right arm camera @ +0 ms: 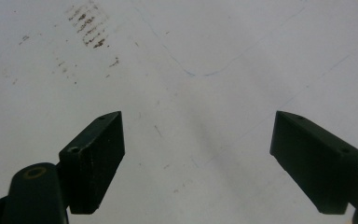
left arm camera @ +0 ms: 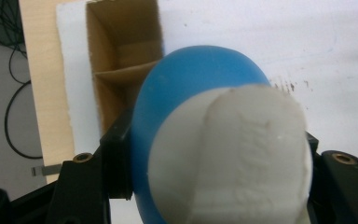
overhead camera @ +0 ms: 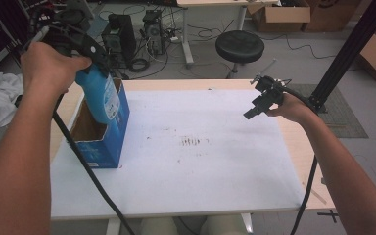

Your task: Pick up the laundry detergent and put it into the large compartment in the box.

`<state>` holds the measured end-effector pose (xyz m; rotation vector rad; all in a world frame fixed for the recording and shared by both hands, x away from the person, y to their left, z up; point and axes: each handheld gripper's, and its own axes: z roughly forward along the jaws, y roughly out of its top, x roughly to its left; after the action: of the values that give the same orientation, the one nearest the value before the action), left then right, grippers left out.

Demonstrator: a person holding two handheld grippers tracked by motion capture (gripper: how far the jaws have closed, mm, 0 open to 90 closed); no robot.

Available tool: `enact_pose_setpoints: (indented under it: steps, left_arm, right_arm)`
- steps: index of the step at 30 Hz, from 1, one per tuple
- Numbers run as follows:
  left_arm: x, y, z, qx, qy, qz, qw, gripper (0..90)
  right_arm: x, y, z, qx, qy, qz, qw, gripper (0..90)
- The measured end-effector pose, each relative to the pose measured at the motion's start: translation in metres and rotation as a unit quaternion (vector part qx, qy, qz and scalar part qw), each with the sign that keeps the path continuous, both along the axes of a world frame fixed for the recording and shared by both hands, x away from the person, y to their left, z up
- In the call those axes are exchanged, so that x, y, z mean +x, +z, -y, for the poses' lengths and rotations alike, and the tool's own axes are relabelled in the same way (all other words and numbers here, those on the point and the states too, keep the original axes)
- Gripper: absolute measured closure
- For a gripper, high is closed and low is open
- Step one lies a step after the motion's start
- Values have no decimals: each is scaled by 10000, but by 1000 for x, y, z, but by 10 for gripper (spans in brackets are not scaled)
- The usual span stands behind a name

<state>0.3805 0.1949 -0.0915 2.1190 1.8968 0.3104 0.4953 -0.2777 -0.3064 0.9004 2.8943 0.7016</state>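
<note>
Blue bottle (overhead camera: 99, 93): it is held over the open top of the box, with its lower part just inside. It is tilted a little. A white cap (left arm camera: 230, 154) is seen on its top end in the left gripper view.
Left claw (overhead camera: 85, 51): its two black jaws are clamped on the blue bottle, one on each side. It is held up high by the left hand (overhead camera: 46, 66).
Blue box (overhead camera: 103, 129): it is stood upright near the left edge of the table. Its top is open, and brown cardboard with a divider is seen inside.
Right claw (overhead camera: 252, 111): its jaws are spread wide apart, with nothing between them. It is held by the right hand (overhead camera: 290, 106) over the right side of the table, well apart from the box.
White sheet (overhead camera: 215, 161): it is spread over the wooden table (overhead camera: 293, 139). Some small dark marks (overhead camera: 193, 142) are seen near its middle.
Black stool (overhead camera: 240, 46): it is stood on the floor behind the table.
</note>
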Motion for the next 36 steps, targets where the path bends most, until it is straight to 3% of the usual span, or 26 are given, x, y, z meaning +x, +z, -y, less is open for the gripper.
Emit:
enact_pose_setpoints:
  steps: [7,12,17,26,28,36]
  left_arm:
    - [5,-10,-16,179,70,-68,9998,382]
    - [8,-16,-24,178,107,-65,9998,381]
    - [12,-31,-33,281,98,-72,9995,382]
    - [18,-62,-40,357,86,-180,9992,382]
    - [19,-77,-43,324,77,-274,9991,382]
    - [21,-111,-49,277,71,-348,9990,382]
  right_arm:
    - [2,-2,0,-25,-22,-17,10000,175]
    - [2,-3,1,-33,-30,-50,10000,175]
    - [2,-3,1,-57,-40,-68,10000,176]
    - [1,-4,2,-118,-47,-77,9999,177]
    - [1,-4,2,-149,-55,-82,9998,176]
    - [2,-5,3,-169,-58,-79,9998,176]
